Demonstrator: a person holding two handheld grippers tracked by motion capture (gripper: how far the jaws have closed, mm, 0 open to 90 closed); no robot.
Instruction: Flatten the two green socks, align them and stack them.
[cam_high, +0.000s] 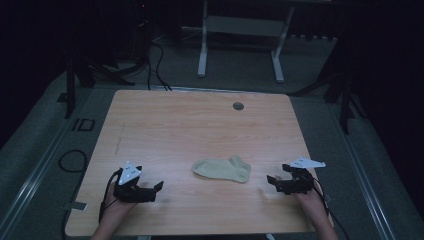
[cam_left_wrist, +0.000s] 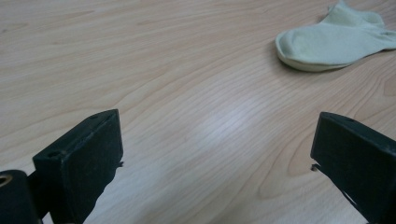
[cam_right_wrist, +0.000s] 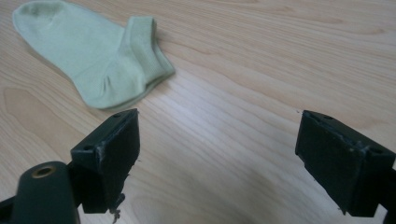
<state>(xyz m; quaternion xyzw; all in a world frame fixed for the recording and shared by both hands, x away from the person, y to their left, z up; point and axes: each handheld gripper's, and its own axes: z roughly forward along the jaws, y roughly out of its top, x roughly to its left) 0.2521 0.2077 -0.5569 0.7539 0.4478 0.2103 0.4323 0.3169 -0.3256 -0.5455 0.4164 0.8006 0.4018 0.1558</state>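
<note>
A pale green ankle sock (cam_high: 222, 169) lies flat on the wooden table (cam_high: 200, 120), near the front and a little right of the middle. My left gripper (cam_high: 156, 191) rests low at the front left and points right toward the sock, jaws wide open with nothing between them. In the left gripper view the sock (cam_left_wrist: 327, 44) lies ahead at the upper right of the open left gripper (cam_left_wrist: 217, 135). My right gripper (cam_high: 276, 175) sits to the right of the sock, open and empty. Its own view shows the sock (cam_right_wrist: 93, 56) at the upper left, just beyond the right gripper (cam_right_wrist: 217, 126).
A small round grommet hole (cam_high: 238, 106) sits near the table's far edge. Beyond the table stand the white legs of another desk (cam_high: 202, 55). A cable loop (cam_high: 72, 161) lies on the floor at the left. Bare wood surrounds the sock.
</note>
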